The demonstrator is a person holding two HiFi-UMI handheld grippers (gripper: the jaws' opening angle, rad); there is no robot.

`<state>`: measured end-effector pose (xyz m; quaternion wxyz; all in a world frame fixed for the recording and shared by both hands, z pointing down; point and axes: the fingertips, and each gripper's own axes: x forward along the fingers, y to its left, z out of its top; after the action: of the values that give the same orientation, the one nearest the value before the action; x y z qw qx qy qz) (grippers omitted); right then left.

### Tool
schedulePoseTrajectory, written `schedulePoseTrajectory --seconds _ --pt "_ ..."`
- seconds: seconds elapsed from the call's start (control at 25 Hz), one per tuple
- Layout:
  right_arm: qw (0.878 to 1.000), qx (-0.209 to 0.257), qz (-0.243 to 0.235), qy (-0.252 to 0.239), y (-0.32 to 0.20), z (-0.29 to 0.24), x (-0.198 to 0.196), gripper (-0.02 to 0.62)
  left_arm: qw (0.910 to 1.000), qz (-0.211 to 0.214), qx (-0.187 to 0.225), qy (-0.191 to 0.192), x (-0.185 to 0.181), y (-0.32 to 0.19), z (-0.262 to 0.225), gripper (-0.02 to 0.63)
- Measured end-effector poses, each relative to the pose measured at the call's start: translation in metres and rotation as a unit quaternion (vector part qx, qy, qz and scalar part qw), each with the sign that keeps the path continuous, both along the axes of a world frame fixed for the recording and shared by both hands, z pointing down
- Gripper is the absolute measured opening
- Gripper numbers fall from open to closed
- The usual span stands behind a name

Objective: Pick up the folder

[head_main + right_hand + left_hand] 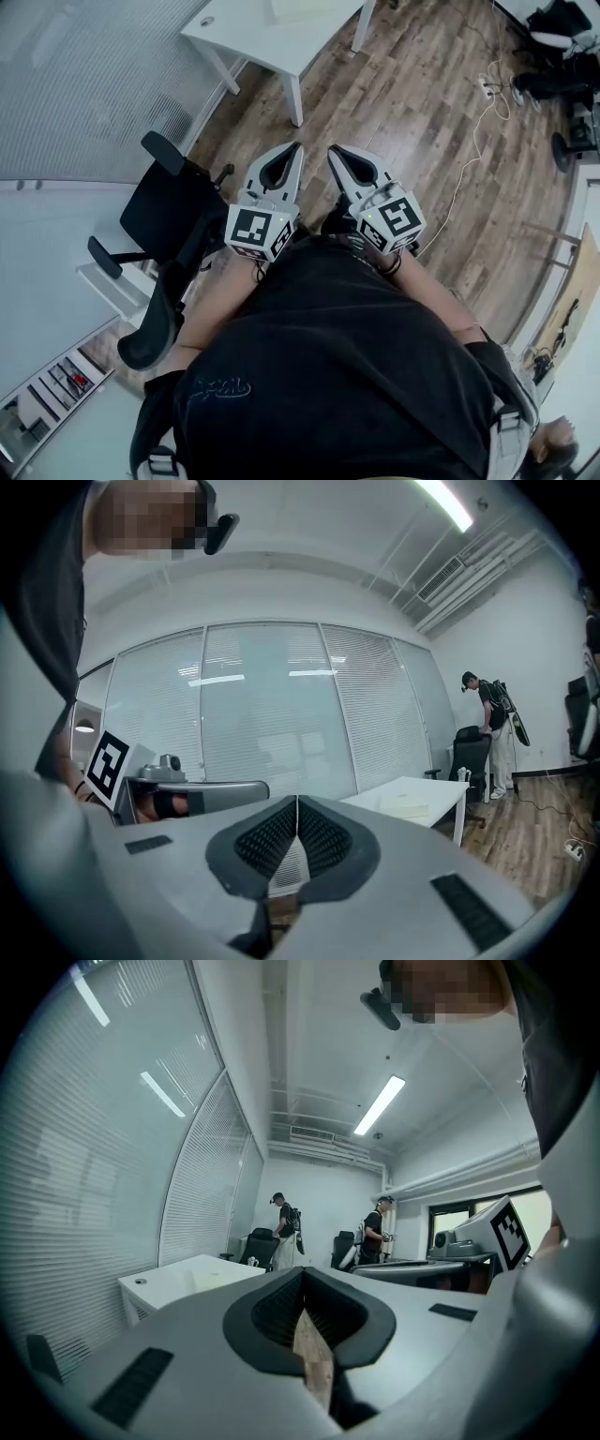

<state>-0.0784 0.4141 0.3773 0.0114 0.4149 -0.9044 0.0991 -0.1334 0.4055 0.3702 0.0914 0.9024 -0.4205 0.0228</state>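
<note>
Both grippers are held side by side in front of the person's torso, above the wooden floor, pointing roughly level at a white table (281, 42). My left gripper (297, 148) is shut with nothing between its jaws, and its own view shows the same closed tips (302, 1273). My right gripper (333, 150) is also shut and empty (297, 801). A pale, flat folder (409, 807) lies on the white table (431, 794), well ahead of both grippers. In the head view it is a faint pale sheet (305, 9) at the top edge.
A black office chair (173, 220) stands close on the left by the blind-covered glass wall (84, 84). Cables and a power strip (487, 86) lie on the floor at the right. Two people (284, 1227) (375, 1232) stand by chairs at the far end of the room.
</note>
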Motion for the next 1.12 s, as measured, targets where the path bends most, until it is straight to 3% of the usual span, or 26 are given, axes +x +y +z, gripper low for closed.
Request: schedulePoseTrajectory --seconds 0.32,0.84,1.12 --pt "1.0 -0.005 -0.001 0.003 -0.052 0.005 0.041 0.023 1.0 0.0 -0.002 0.003 0.042 -0.053 0.005 0.014" --pt "1.0 0.003 -0.021 0.011 -0.147 -0.001 0.143 0.023 0.9999 -0.008 -0.001 0.01 0.148 -0.149 0.001 0.014" --pt "1.0 -0.014 -0.028 0.002 -0.173 0.005 0.16 0.023 0.9999 -0.009 -0.014 0.003 0.169 -0.171 0.004 0.014"
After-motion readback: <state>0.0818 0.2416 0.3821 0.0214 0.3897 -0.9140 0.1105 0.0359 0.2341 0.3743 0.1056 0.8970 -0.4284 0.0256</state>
